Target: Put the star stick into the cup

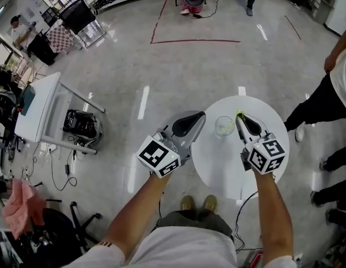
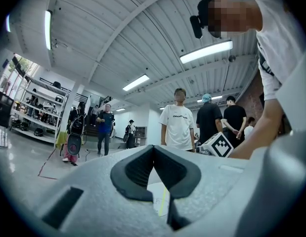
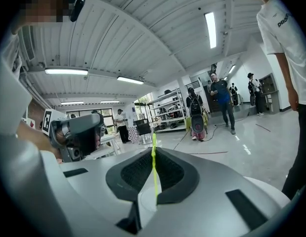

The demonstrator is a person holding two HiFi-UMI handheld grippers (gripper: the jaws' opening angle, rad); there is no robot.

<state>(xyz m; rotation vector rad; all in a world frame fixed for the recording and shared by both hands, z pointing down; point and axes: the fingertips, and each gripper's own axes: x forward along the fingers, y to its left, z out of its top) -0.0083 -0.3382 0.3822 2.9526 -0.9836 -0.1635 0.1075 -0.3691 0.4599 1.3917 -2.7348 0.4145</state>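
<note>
**Stick in the jaws, cup just beside**

A round white table, smooth and plain, sits centre-right in the head view. Under it is a glossy grey floor mirroring the ceiling lights. Red tape lines the floor along the top, a white desk stands at the left, and a pink cloth lies lower left.

On the table stands a clear, thin-walled round cup, upright. The right gripper, a grey shell with dark ribbed pads, is pinched tight on the star stick. The stick is a thin yellow-green rod poking past the jaw tips, just right of the cup's rim and not in it. The left gripper hovers at the table's left edge, jaws pressed together with nothing between them.
</note>
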